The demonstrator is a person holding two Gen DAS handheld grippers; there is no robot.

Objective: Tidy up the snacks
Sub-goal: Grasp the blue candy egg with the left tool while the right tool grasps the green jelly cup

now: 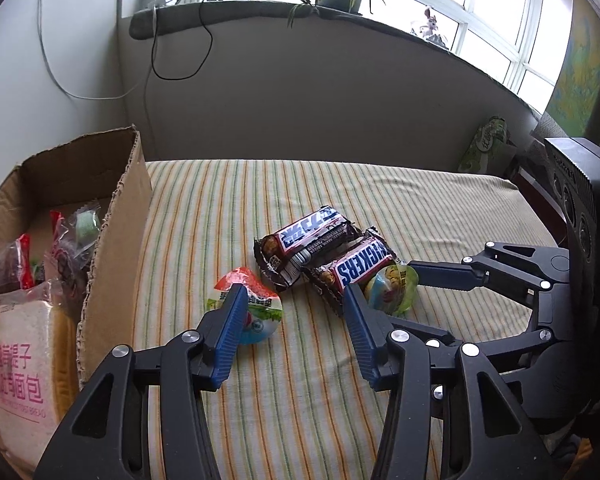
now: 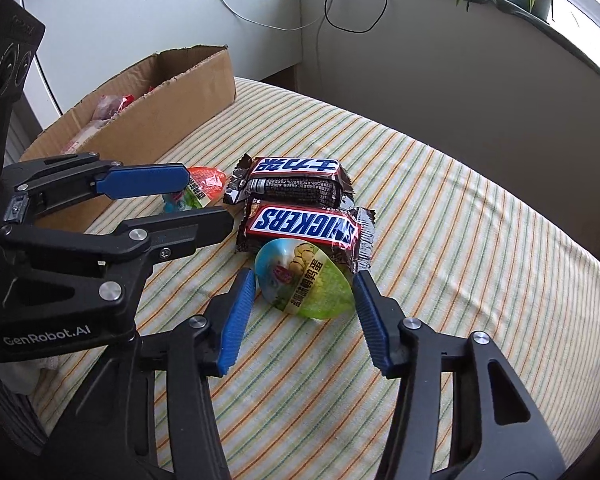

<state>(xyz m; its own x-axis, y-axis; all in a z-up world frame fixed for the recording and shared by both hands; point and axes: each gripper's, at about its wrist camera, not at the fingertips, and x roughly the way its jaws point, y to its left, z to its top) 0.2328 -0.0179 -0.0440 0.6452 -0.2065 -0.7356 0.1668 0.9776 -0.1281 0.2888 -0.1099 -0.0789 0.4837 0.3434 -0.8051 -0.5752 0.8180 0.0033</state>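
A: Report the left gripper.

B: Jaws parted over the striped cloth; the red-topped egg packet lies at the left finger, part hidden behind it; contact cannot be confirmed; nothing is clamped.

A: And the right gripper?

B: Jaws apart, one either side of the green egg packet; narrow gaps show at both pads; no grip.

A: Locate the remaining snacks.

B: Two Snickers bars lie side by side mid-cloth; the nearer bar touches the green egg packet; the cardboard box stands at the cloth's left edge; it contains a bread loaf and small wrapped sweets.
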